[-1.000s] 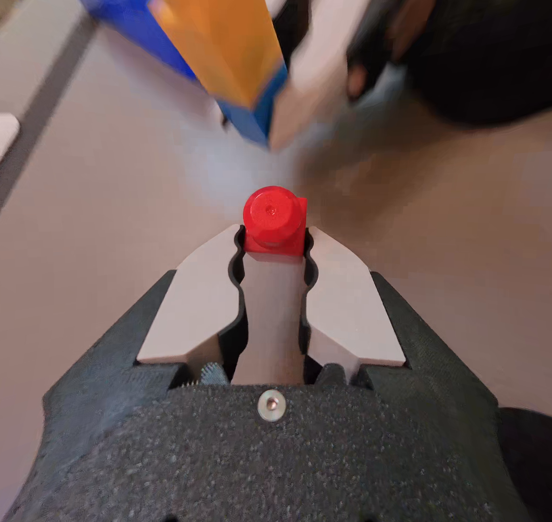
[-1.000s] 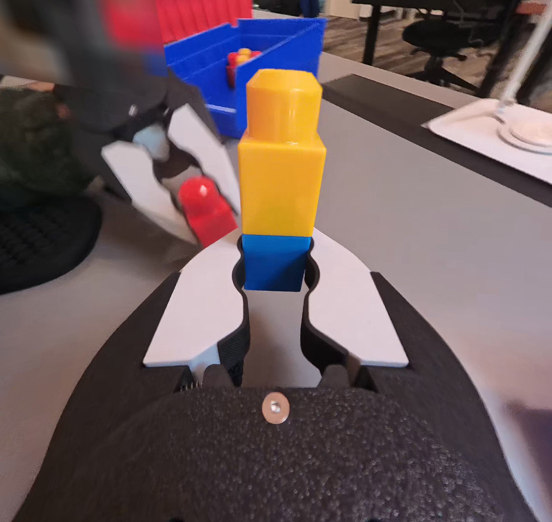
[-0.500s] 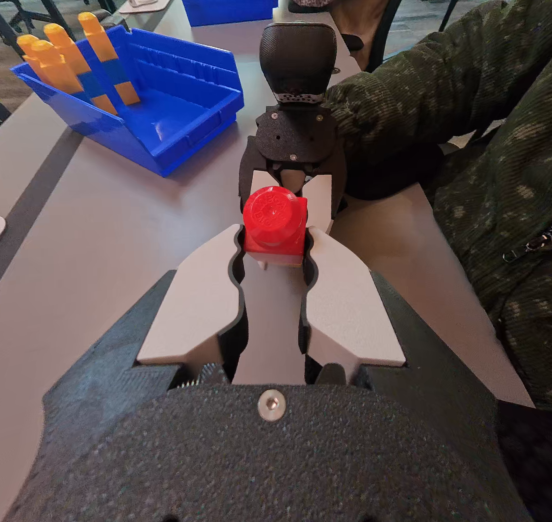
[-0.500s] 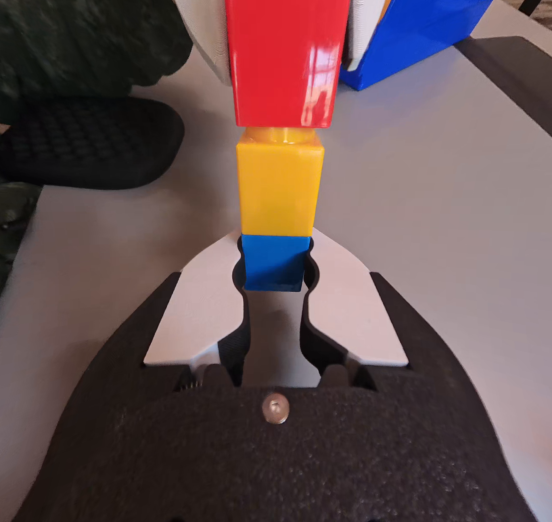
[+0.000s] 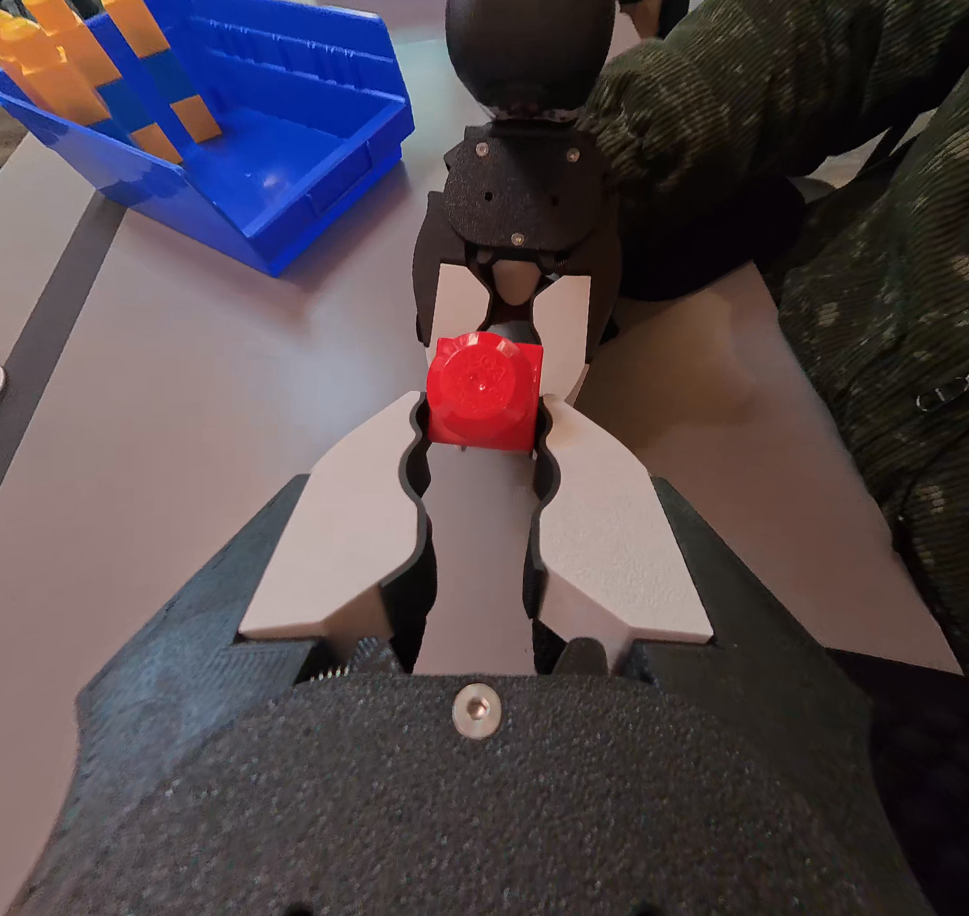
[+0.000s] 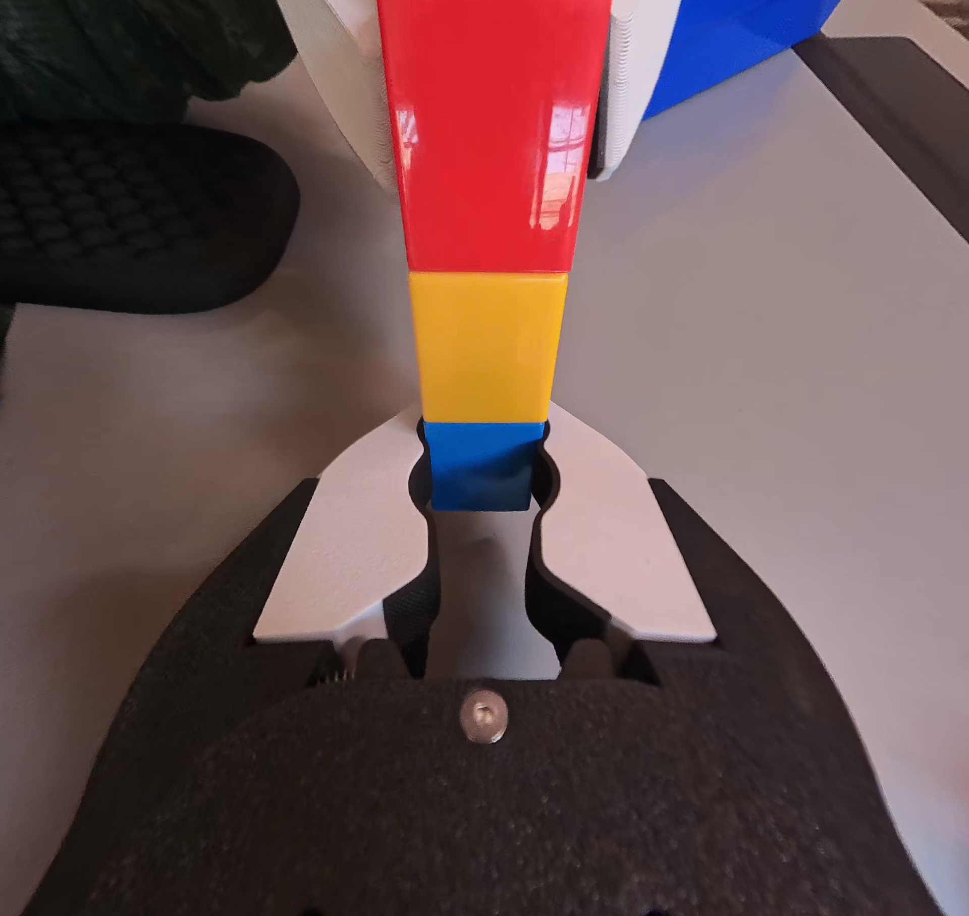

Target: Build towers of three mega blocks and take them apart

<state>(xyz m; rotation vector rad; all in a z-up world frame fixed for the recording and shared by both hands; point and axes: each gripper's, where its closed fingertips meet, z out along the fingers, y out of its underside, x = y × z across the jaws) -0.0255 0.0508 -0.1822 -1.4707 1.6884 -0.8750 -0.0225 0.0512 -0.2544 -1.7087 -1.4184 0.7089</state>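
- Above the table (image 6: 734, 366), your right gripper (image 6: 482, 466) is clamped on the blue block (image 6: 480, 466) at the base of the tower.
- Yellow block (image 6: 485, 345) sits on blue, red block (image 6: 493, 125) seated flush on yellow.
- Your left gripper (image 5: 480, 413) is clamped on that red block (image 5: 480, 392), meeting the right one head-on.
- Far left, a blue bin (image 5: 293, 120) holds orange-and-blue towers (image 5: 126, 67).

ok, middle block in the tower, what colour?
Yellow, between the red block and the blue block. Right wrist view shows it best.
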